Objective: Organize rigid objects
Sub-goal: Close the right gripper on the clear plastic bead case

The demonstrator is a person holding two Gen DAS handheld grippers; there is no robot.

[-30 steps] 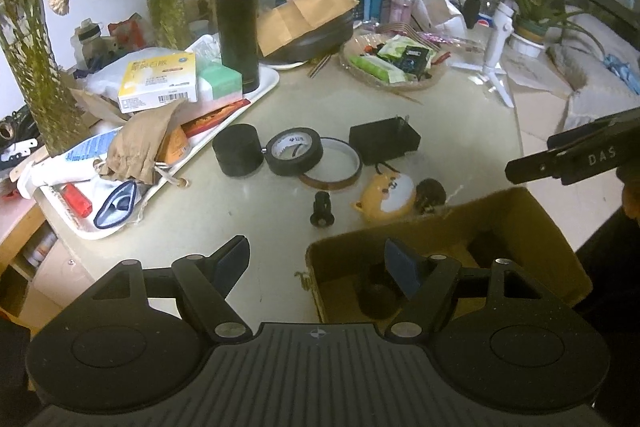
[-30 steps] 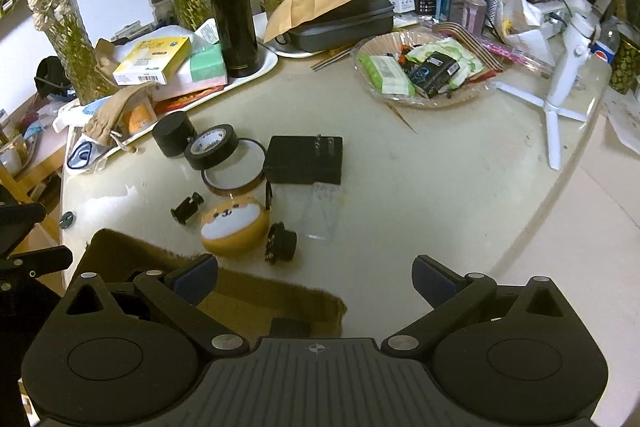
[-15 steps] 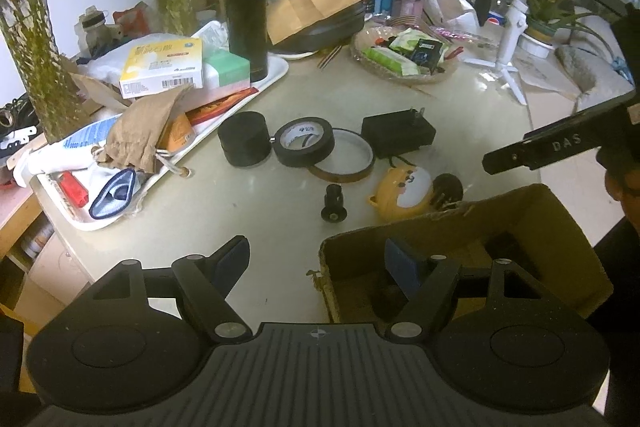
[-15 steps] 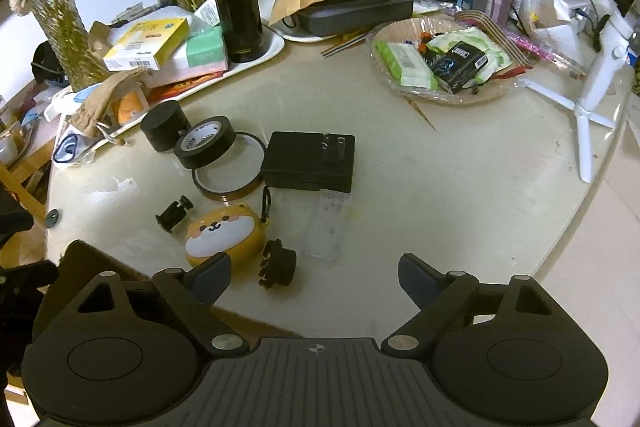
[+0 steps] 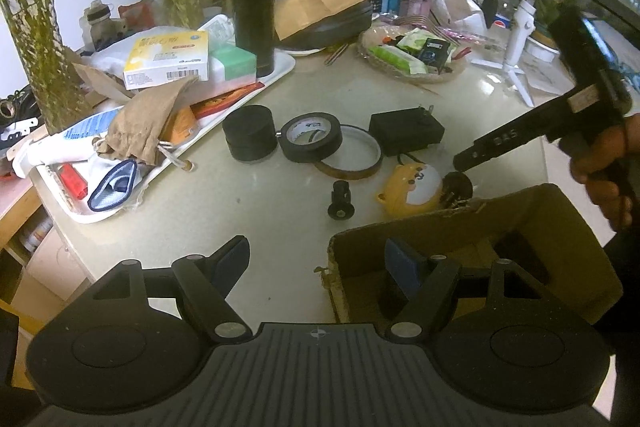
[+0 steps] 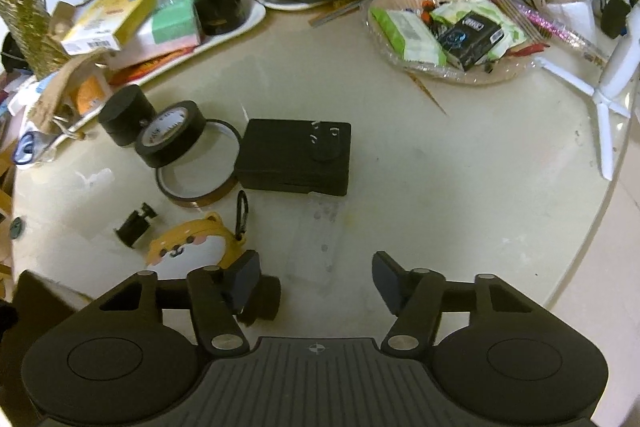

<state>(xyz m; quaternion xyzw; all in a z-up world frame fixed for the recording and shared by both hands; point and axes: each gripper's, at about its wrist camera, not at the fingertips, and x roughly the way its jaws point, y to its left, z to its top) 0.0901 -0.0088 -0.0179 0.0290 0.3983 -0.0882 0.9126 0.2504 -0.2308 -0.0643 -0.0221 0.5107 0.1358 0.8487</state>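
two tape rolls (image 6: pixel 172 132), one black adapter (image 6: pixel 294 158), one cardboard box (image 5: pixel 560 227), one flask (image 5: pixel 254 3)

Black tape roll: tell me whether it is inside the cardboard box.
No. The black tape roll lies on the table, beyond the cardboard box.

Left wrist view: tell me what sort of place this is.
Probably a lived-in home, at a cluttered table: vases of flowers, a black flask on a tray, and a snack basket.

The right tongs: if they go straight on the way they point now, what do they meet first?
Most likely the clear plastic strip lying flat on the table, straight ahead between the closing jaws of the right tongs. The small black knob sits beside the left finger, not between them; depth is unclear.
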